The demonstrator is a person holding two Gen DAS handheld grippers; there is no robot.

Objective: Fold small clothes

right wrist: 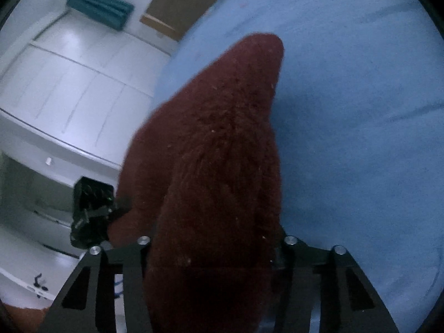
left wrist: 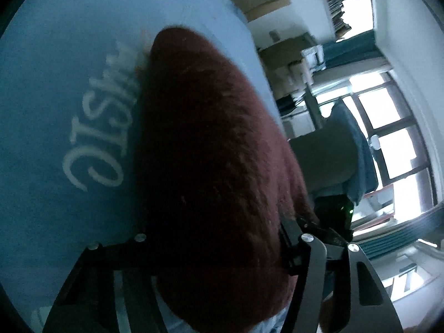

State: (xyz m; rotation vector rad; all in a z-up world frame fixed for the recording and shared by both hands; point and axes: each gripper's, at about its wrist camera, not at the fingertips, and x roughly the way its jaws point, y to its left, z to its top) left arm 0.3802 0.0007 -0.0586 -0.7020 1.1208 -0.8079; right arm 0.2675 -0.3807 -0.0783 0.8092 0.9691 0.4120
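left claw (left wrist: pixel 213 249): pinching maroon cloth (left wrist: pixel 211 152), fabric bunched between fingers
right claw (right wrist: pixel 213 247): pinching same cloth (right wrist: pixel 216 152); left claw (right wrist: pixel 91 208) just beside
cloth: fuzzy, held up off blue sheet (left wrist: pixel 55 111), far end pointing at sheet (right wrist: pixel 360 111)
sheet: white lettering (left wrist: pixel 100 127)

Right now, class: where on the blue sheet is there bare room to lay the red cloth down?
Free: the blue sheet right of the red cloth in the right wrist view, bare out to the frame edge. In the left wrist view, the sheet left of the cloth holds only white lettering. Crowded: the middle of both views, where the cloth hangs between the jaws.
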